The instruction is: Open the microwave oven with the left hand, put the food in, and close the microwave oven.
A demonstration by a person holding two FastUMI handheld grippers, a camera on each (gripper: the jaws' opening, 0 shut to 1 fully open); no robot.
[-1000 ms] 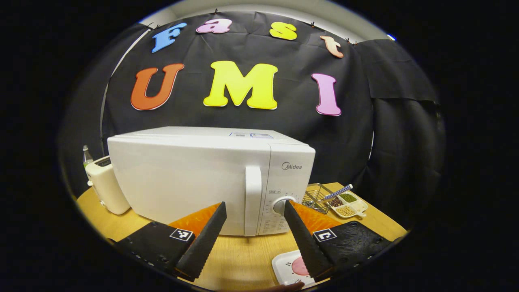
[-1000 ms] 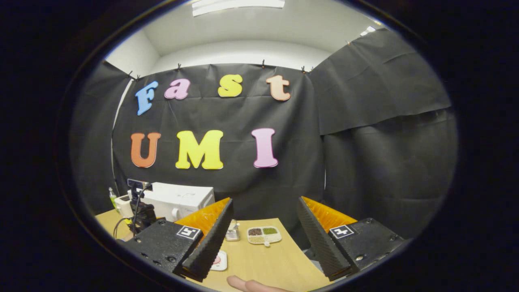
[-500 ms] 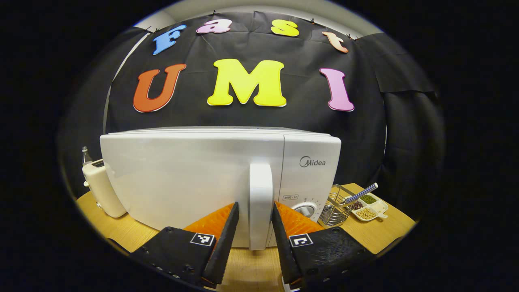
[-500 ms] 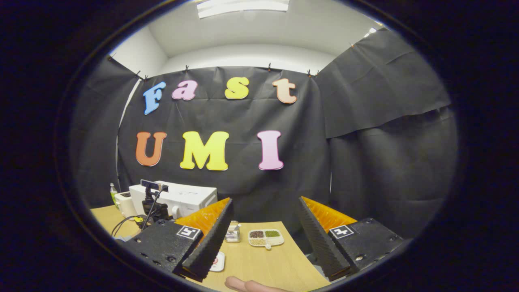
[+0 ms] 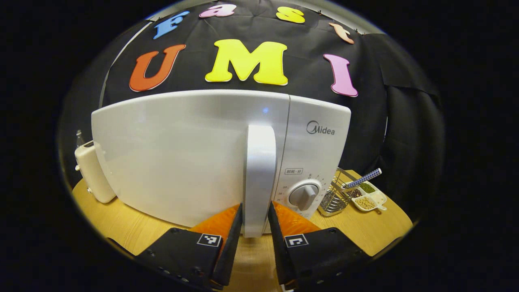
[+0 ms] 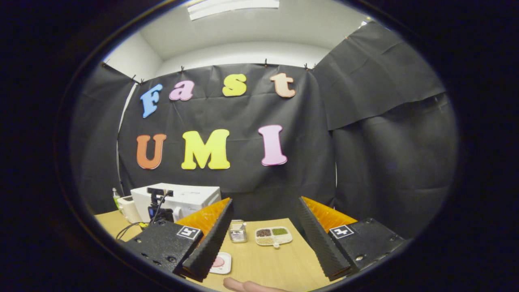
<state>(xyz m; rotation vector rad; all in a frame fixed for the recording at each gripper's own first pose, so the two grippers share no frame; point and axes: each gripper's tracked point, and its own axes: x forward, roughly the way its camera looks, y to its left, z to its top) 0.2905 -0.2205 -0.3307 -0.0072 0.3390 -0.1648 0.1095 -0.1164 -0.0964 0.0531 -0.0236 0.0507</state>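
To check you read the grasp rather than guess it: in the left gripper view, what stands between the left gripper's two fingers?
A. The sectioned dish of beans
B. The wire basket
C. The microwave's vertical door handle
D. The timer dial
C: the left gripper has its fingers on either side of the lower end of the door handle of the microwave.

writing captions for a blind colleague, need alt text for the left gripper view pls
The left gripper has its two fingers on either side of the white microwave's vertical door handle; the door is closed. A wire basket and divided dish sit to the right on the wooden table.
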